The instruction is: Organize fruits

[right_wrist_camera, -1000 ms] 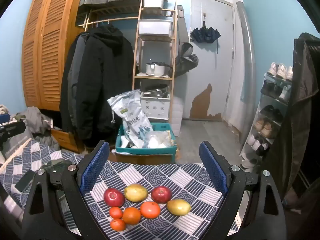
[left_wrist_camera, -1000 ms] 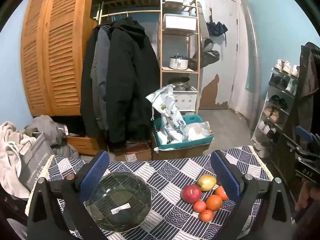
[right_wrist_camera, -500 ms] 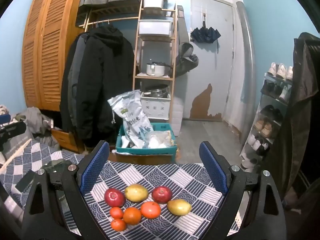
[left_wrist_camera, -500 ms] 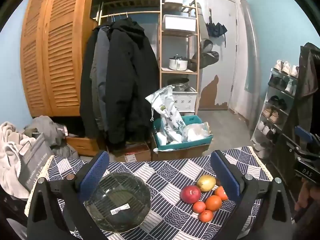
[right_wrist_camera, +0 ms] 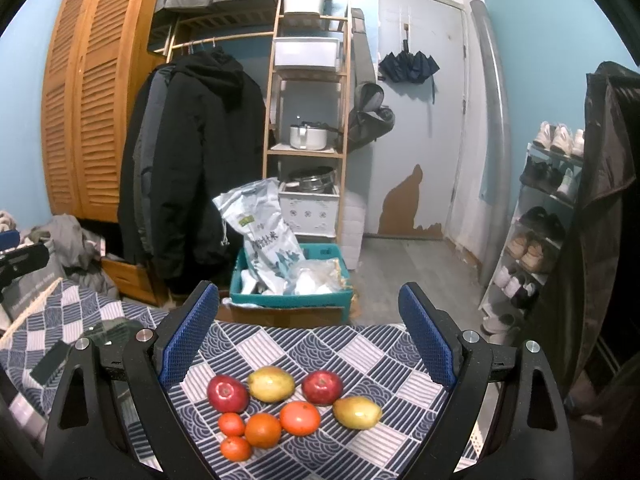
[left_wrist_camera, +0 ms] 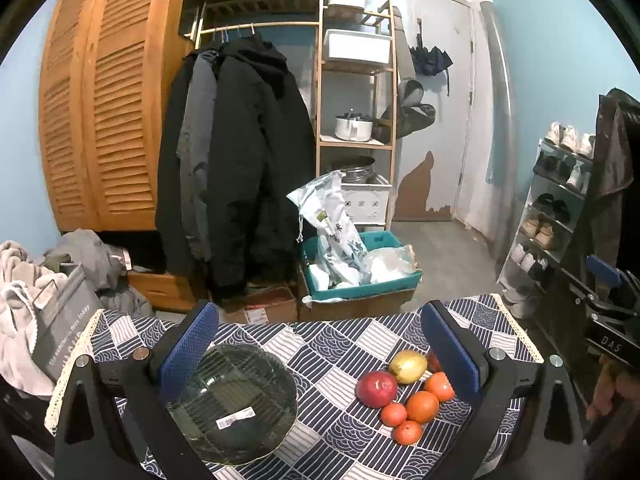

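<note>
A table covered in a navy and white patterned cloth (right_wrist_camera: 320, 344) holds a cluster of eight fruits and a dark glass bowl (left_wrist_camera: 234, 402).

From the right wrist camera, the right gripper (right_wrist_camera: 308, 336) hovers above the table's near edge with its blue padded jaws spread wide and empty. The fruits lie directly ahead and below, between the jaws. The far row holds a red apple (right_wrist_camera: 227, 393), a yellow mango (right_wrist_camera: 271, 383) and a second red apple (right_wrist_camera: 322, 387). Nearer lie oranges, the largest (right_wrist_camera: 300, 418) in the middle, and another mango (right_wrist_camera: 357, 412) on the right, its long axis running left to right.

From the left wrist camera, the left gripper (left_wrist_camera: 320, 348) is likewise wide open and empty. The bowl sits low on the left, partly behind the left jaw, while the fruits lie to the right, well apart from the bowl. The right gripper looks better placed for the fruit, and the left for the bowl.

Compared with a second ago, almost nothing has changed: both views, the fruits and the bowl sit where they were.
</note>
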The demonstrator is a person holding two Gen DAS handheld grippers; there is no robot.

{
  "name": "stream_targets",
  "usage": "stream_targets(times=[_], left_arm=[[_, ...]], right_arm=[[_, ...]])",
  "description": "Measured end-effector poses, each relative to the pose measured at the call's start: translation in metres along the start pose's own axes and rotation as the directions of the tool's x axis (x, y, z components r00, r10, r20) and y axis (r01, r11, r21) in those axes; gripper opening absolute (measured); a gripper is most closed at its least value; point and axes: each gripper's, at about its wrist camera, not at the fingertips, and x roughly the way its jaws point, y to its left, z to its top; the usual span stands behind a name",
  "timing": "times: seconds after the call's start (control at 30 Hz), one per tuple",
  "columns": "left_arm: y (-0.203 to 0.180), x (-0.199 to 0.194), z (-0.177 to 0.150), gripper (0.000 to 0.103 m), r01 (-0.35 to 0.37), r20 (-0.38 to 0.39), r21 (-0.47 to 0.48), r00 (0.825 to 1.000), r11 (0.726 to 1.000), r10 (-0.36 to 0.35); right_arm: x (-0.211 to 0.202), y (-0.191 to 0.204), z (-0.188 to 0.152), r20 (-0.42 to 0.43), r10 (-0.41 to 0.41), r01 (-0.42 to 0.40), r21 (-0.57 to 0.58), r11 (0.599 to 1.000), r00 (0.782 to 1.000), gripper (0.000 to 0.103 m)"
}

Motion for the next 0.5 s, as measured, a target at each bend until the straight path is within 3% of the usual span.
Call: stream_targets(times=[0.5], left_arm=[[0.0029, 0.0007, -0.003, 0.102, -0.003, -0.005, 0.002, 1.0, 1.0, 0.003]], right_arm=[[-0.0008, -0.0018, -0.0007, 0.002, 0.007, -0.007, -0.007, 1.0, 1.0, 0.09]])
